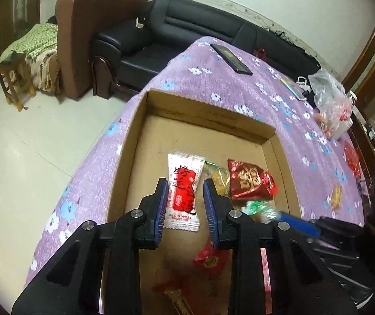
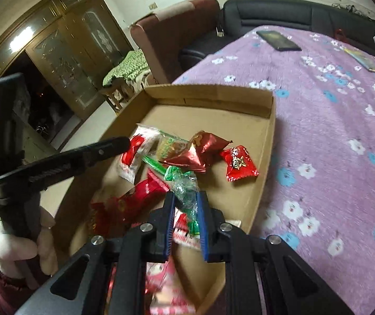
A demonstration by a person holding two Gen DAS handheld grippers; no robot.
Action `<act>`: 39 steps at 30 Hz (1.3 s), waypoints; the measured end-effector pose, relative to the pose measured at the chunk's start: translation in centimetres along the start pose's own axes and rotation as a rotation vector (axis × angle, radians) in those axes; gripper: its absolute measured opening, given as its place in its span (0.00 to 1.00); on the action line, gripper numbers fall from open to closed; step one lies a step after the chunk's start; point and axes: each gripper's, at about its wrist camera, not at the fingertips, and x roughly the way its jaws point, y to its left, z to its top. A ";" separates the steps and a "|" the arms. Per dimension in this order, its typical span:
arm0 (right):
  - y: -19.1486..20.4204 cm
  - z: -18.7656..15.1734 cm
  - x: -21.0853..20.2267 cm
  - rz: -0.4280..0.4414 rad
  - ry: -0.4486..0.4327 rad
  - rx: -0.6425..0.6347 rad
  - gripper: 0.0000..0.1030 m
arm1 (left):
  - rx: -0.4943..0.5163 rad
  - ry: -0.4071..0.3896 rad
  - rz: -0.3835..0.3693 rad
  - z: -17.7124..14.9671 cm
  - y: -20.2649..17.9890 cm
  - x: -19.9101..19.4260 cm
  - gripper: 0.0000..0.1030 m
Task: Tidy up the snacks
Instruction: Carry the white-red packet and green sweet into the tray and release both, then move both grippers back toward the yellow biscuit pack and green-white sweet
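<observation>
Purple flowered cloth (image 1: 240, 89) covers the table under my cardboard tray (image 1: 208, 113). My right gripper (image 2: 186, 204) pinches a green candy wrapper (image 2: 185, 186) over the tray, its long axis running away from me, twisted end forward. My left gripper (image 1: 185, 187) hovers with jaws narrowly parted, empty, above a white-and-red packet (image 1: 183, 189) lying lengthwise on the tray floor.

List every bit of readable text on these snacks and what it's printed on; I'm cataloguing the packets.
"ALL'S WELL": white and red packet in the cardboard box.
Large gold character on the dark red packet: too stylised to read.
Print on the small red candy: blurred.
Green wrapper in the right tool: nothing legible.
</observation>
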 end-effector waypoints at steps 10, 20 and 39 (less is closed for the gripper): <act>0.1 -0.8 -2.4 0.007 -0.081 -0.017 0.32 | 0.020 -0.111 0.032 -1.4 -1.6 -4.5 0.25; -1.4 -6.2 -10.6 -0.073 -0.239 0.009 0.42 | 0.145 -0.226 0.114 -7.7 -9.0 -9.9 0.56; -9.0 -15.2 -20.6 -0.221 -0.378 0.149 0.50 | 0.322 -0.246 0.200 -13.1 -18.0 -11.4 0.56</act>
